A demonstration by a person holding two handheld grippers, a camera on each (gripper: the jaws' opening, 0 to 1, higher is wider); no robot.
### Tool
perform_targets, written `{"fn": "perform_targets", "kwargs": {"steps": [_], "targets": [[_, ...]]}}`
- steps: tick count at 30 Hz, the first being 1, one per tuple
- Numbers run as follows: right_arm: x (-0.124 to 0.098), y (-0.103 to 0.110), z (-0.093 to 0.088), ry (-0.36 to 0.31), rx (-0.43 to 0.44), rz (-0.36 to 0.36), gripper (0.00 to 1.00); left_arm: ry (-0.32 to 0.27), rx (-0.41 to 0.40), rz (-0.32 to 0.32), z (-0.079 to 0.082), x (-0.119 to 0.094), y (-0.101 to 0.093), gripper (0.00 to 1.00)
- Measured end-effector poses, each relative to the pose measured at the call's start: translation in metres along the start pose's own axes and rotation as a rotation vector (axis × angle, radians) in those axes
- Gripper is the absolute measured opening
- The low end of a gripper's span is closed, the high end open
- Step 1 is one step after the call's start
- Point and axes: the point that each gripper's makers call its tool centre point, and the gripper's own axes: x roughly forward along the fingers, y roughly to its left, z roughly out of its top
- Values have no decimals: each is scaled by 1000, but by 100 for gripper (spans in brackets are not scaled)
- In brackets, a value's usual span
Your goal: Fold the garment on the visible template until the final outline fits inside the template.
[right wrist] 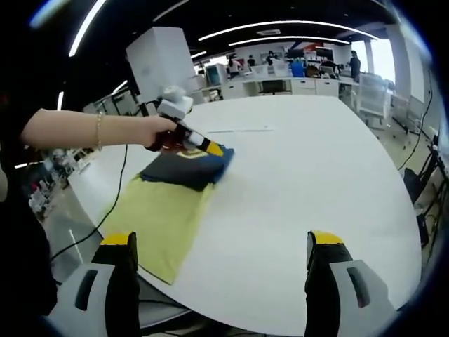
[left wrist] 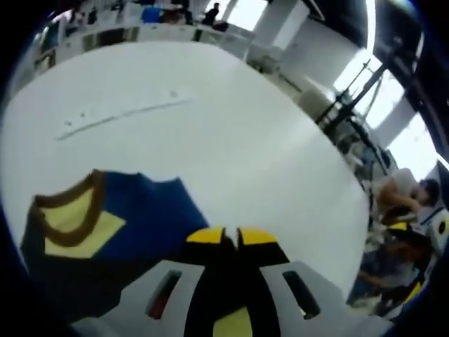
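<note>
A yellow garment (right wrist: 163, 219) lies flat near the left edge of the white table (right wrist: 316, 175), with its navy top part (right wrist: 186, 168) folded back over it. In the left gripper view the navy cloth (left wrist: 151, 217) shows a yellow neck panel and a brown collar (left wrist: 70, 214). My left gripper (left wrist: 231, 236) has its jaws pressed together at the navy fold's edge, with cloth between them. A hand holds this left gripper (right wrist: 210, 148) at the garment's far corner. My right gripper (right wrist: 221, 240) hangs open above the table's near edge, apart from the garment.
A thin pale strip (left wrist: 126, 111) lies on the table beyond the garment, also seen as the strip (right wrist: 238, 130). A black cable (right wrist: 112, 203) drops off the table's left edge. Desks and people stand behind, and a seated person (left wrist: 414, 200) is off the right side.
</note>
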Motion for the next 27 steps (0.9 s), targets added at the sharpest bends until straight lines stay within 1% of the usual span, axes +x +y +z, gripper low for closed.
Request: {"fn": "perform_targets", "kwargs": {"steps": [7,11,14,18,21,25,27], "targets": [[5,11,7,-6,-18,19,100,-20,0,4,-1,-16,5,8],[9,17,9,-12,-22,26,100,-32,6,8,-6,-30,9,13],[11,21,11,-13,-25,31,100,-39,13,13,-12,-43,15,15],[15,28,14,-17,-35,40,100,-68,-4,8,-17,-66,21,20],[19,33,18,-20,-42,47,100,-82,16,16,-22,-83,26,23],[23,40,23,-25,-54,53,100,-104,35,16,-29,-109,35,33],[25,43,25,-29,-57,55,100,-121,46,12,-32,-125,37,34]]}}
